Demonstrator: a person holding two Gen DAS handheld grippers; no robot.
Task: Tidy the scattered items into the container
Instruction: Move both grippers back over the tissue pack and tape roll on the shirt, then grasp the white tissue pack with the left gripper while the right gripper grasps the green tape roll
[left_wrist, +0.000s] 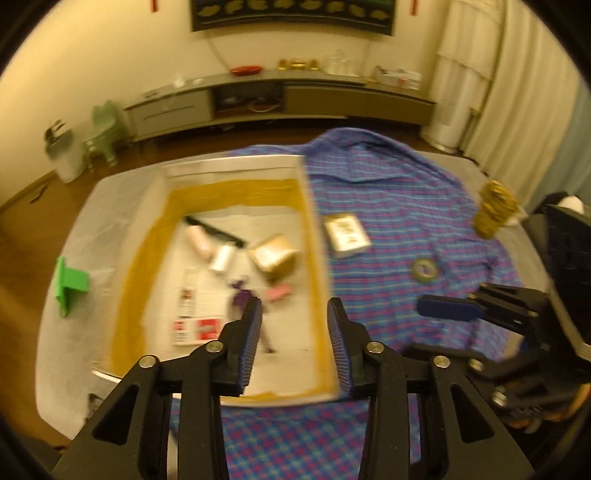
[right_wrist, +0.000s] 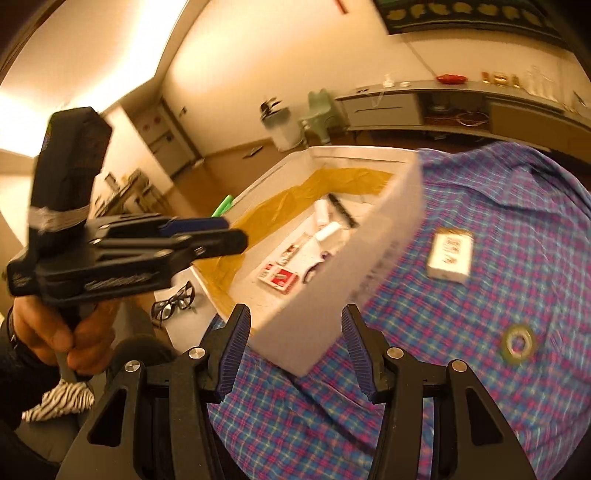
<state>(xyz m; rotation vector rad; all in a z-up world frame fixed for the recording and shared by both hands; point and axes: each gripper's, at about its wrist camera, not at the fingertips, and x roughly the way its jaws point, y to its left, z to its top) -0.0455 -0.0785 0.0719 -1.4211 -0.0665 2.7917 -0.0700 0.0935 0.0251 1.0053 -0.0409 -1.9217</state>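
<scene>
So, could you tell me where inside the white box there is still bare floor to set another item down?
In the white box, the near end is barest, between the red-and-white packet and the right wall. The far end beyond the black strip also looks free. The middle is crowded: pink roll, white roll, gold box, purple item.

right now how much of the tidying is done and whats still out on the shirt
Done: the white box already holds two small bottles, a tan packet, a black strip and cards.
In hand: nothing; the left hand-held gripper and right hand-held gripper are both open and empty.
Left: the small white carton and tape roll on the plaid shirt, plus the gold stack and glasses.
</scene>
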